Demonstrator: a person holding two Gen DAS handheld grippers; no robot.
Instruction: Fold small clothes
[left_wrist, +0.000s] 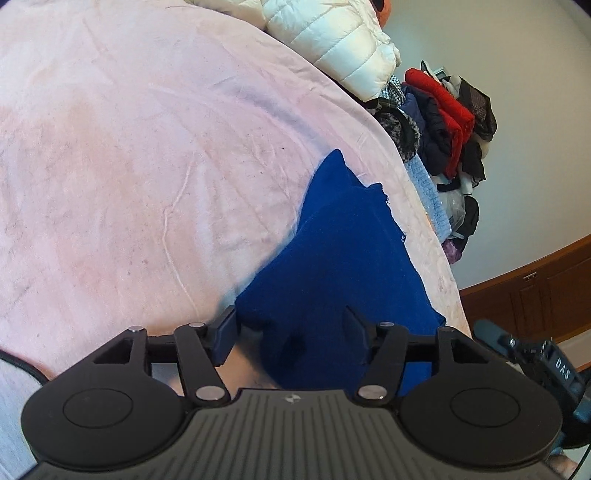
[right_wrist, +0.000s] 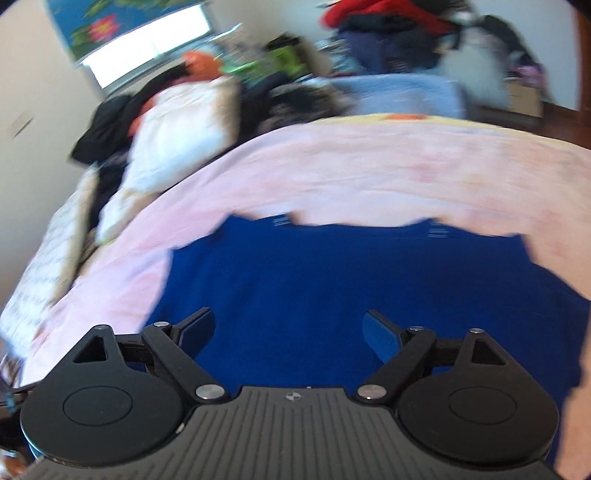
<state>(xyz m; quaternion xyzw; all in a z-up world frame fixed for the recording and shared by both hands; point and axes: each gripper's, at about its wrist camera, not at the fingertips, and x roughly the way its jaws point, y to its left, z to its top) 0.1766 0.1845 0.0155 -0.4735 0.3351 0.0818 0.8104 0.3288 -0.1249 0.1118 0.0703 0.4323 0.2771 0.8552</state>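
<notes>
A wide pink blanket (left_wrist: 147, 166) is covering the bed and serving as the folding surface, and along its far side a heap of unsorted clothes (left_wrist: 447, 129) and a white puffer jacket (left_wrist: 332, 40) are waiting. Nearer, the blue garment (right_wrist: 332, 288) is lying spread across the blanket close to the person, its far edge running ragged against the pink; from the other side, part of it is rising in a bunched ridge.

The left gripper (left_wrist: 291, 325) is sitting low at that bunched end with its jaws partly apart. Blue cloth is lying between them, but I cannot tell whether the pads are pressing on it. The right gripper (right_wrist: 288, 328) is hovering over the flat middle of the cloth with its jaws wide and nothing caught in them; that view is smeared, so fine detail is lost.

To my eye, the step in hand is taking hold of an edge for a fold. Doing it well is likely a matter of pinching a single clean edge rather than a wad, settling the right gripper on a matching edge, and carrying both over evenly so the layers are lining up without dragging the blanket along.
</notes>
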